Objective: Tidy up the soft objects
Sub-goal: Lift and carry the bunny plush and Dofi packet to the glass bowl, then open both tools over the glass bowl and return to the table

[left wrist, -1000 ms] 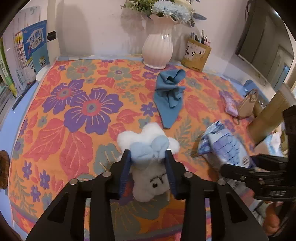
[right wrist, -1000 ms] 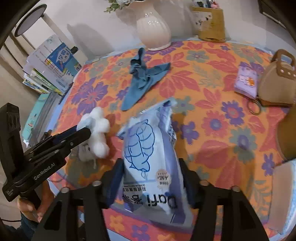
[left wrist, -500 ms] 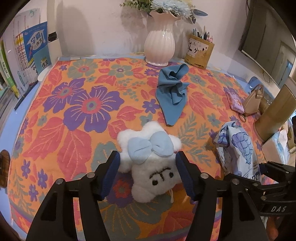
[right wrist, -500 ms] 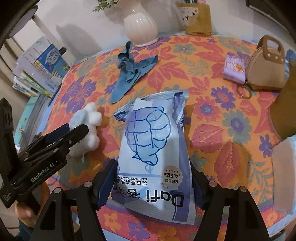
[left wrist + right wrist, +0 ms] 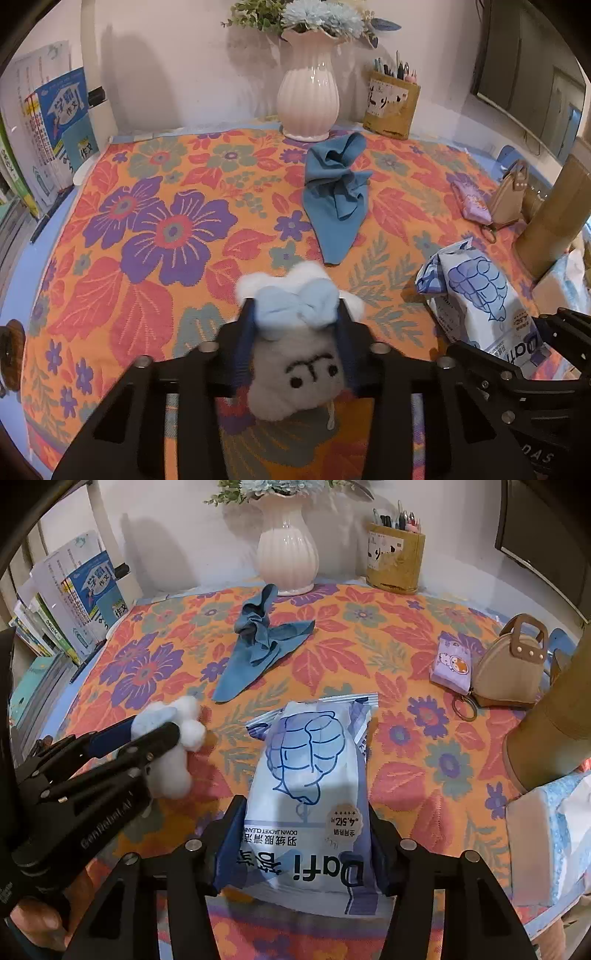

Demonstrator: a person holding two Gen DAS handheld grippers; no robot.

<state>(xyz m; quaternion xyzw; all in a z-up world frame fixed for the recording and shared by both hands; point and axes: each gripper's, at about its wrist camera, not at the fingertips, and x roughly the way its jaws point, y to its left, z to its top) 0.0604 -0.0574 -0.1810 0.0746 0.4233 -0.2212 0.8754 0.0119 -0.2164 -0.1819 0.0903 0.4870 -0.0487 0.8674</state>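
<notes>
My left gripper is shut on a white plush toy with a light blue bow, squeezing it just above the floral tablecloth. The toy also shows in the right wrist view, held by the left gripper. My right gripper is shut on a blue-and-white wipes pack, which lies lengthwise between the fingers; it also shows in the left wrist view. A crumpled blue cloth lies toward the back, in front of the vase.
A white vase and a pen holder stand at the back. A purple pouch, a brown handbag and a tan cylinder sit on the right. Books line the left edge.
My left gripper, open around the plush toy half a second ago, has closed on it. The right gripper's fingers have drawn in against the wipes pack.
</notes>
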